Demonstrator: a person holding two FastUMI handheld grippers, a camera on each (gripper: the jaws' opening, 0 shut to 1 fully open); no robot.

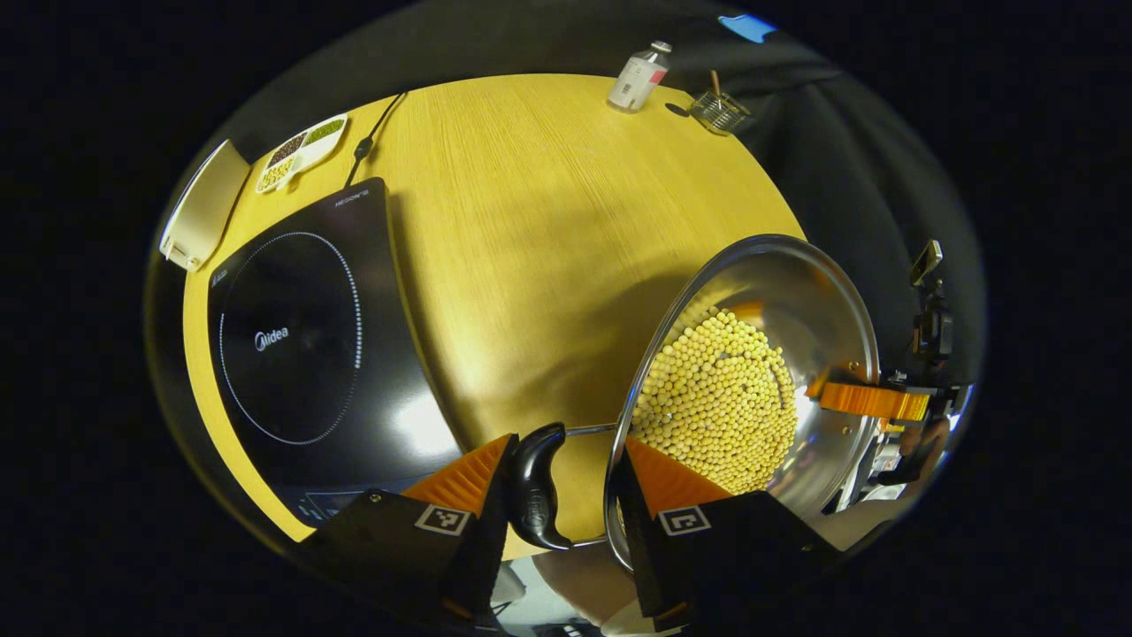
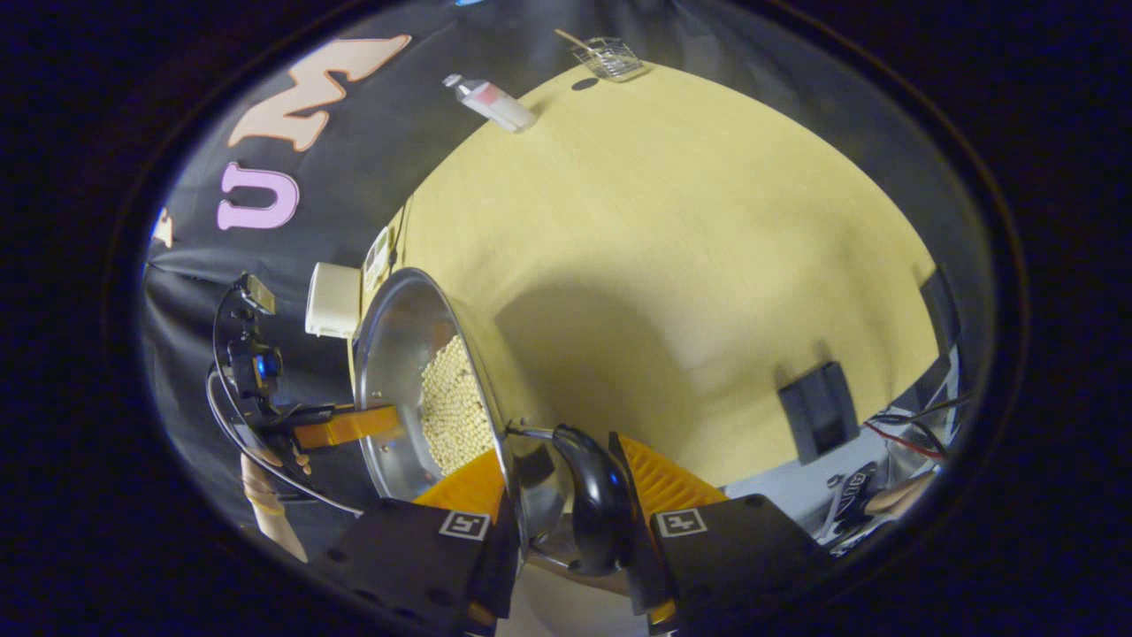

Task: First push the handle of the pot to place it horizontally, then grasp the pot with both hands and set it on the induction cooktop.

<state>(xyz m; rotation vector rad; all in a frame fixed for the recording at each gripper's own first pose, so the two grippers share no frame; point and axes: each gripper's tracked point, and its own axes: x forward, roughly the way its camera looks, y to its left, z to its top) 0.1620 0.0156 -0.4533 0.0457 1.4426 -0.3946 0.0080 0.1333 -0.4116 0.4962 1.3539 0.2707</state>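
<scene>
- Left gripper view: a yellow wood bench (image 1: 548,221) against black cloth carries the cooktop (image 1: 301,345) at the left, its glass bare, with a bottle (image 1: 638,78) and a small glass dish (image 1: 718,111) at the far edge.
- The pot (image 1: 752,389), shiny steel and part-filled with pale yellow beans (image 1: 721,398), sits tilted to the right of the cooktop, seemingly lifted off the bench.
- The left gripper (image 1: 566,482) straddles the pot's rim and its black handle (image 1: 538,485). The fingers are partly closed, but whether they press on the pot I cannot tell.
- Judged from here, the pot must travel left, toward the cooktop.
- Right gripper view: the pot (image 2: 416,389) stands steeply tilted at the left, beans (image 2: 453,402) pooled low.
- The right gripper (image 2: 566,491) has one finger inside the rim and one beside the other black handle (image 2: 600,504); the hold looks close, though contact is unclear.
- The left gripper's orange finger (image 2: 345,426) reaches onto the far rim.
</scene>
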